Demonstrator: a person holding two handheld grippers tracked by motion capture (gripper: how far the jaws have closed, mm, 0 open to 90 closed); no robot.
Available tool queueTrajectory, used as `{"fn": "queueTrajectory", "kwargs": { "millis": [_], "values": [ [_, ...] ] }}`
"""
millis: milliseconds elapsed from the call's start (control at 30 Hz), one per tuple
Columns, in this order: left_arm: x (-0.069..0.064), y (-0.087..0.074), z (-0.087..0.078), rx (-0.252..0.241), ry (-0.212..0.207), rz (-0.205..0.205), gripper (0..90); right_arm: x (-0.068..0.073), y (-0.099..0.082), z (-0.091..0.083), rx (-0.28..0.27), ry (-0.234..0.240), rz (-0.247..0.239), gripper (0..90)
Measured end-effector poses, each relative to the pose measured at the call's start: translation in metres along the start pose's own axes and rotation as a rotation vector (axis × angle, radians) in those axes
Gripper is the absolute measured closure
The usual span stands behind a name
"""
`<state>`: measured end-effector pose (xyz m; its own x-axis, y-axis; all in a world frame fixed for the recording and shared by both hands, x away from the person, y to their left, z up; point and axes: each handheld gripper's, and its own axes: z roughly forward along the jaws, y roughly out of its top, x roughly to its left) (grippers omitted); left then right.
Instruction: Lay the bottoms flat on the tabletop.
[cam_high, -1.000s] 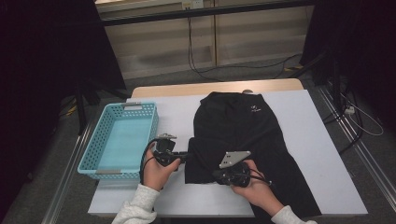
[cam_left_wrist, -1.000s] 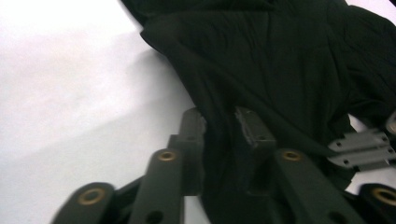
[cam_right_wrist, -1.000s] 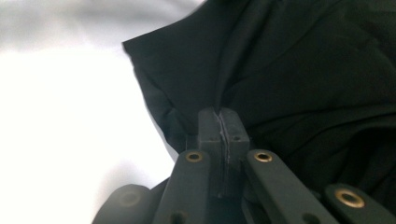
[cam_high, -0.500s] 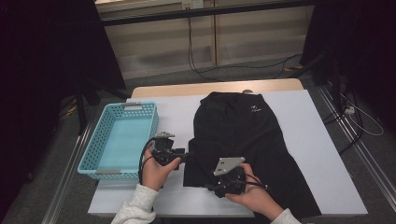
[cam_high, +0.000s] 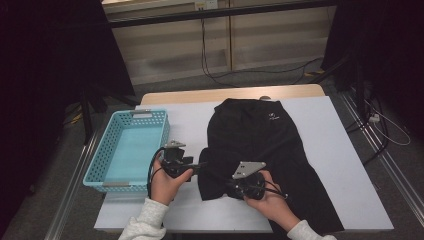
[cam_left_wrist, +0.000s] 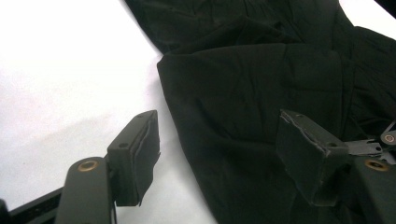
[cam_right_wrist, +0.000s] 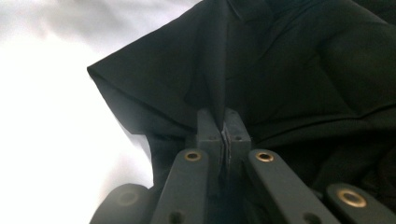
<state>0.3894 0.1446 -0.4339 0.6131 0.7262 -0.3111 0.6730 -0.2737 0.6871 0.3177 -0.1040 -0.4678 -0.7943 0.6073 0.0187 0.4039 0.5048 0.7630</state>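
1. On the white table top (cam_high: 325, 150), I'm seeing a black garment (cam_high: 270, 145) lying spread out, with a small white logo near its far end; its near left corner is bunching up between the two grippers.
2. Right gripper (cam_right_wrist: 223, 128): jaws are pinching shut on a fold of the black garment, fabric rising in a ridge straight out of the pads. They have just been closing.
3. From the high view, the right gripper (cam_high: 231, 187) is sitting at the garment's near left edge, with the person's right hand (cam_high: 270, 197) wrapping it from behind.
4. Left gripper (cam_left_wrist: 224, 149): jaws are standing wide apart and have just been opening. The garment's edge is lying between them, and the pads are not pressing on it.
5. Left hand (cam_high: 165, 182) is holding its gripper just left of the garment, beside the turquoise basket (cam_high: 107, 167).
6. Basket is sitting on the table's left edge, well apart from the garment's main body.
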Motion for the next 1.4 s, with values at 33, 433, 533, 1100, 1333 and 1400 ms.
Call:
{"fn": "queueTrajectory", "kwargs": {
  "millis": [33, 433, 533, 1100, 1333, 1400],
  "values": [
    [0.0, 0.0, 0.0, 0.0, -0.001, -0.001, 31.3, -0.001, 0.0, 0.0, 0.0, 0.005, 0.011, 88.8],
    [0.001, 0.003, -0.005, -0.027, 0.025, 0.017, 28.3, 0.026, 0.006, -0.004, -0.003, 0.196, 0.015, 89.4],
    [0.0, 0.003, -0.006, -0.04, 0.029, 0.023, 28.3, 0.035, 0.006, -0.003, 0.015, 0.245, 0.011, 89.3],
    [0.002, 0.003, -0.004, -0.031, 0.033, 0.014, 26.4, 0.032, 0.009, 0.008, 0.008, 0.11, 0.011, 42.3],
    [0.002, 0.002, -0.003, -0.024, 0.031, 0.02, 26.4, 0.039, 0.01, 0.008, 0.021, 0.15, -0.056, 87.4],
    [0.002, 0.002, -0.002, -0.023, 0.031, 0.021, 26.6, 0.038, 0.01, 0.006, 0.032, 0.165, -0.057, 87.7]
  ]
}}
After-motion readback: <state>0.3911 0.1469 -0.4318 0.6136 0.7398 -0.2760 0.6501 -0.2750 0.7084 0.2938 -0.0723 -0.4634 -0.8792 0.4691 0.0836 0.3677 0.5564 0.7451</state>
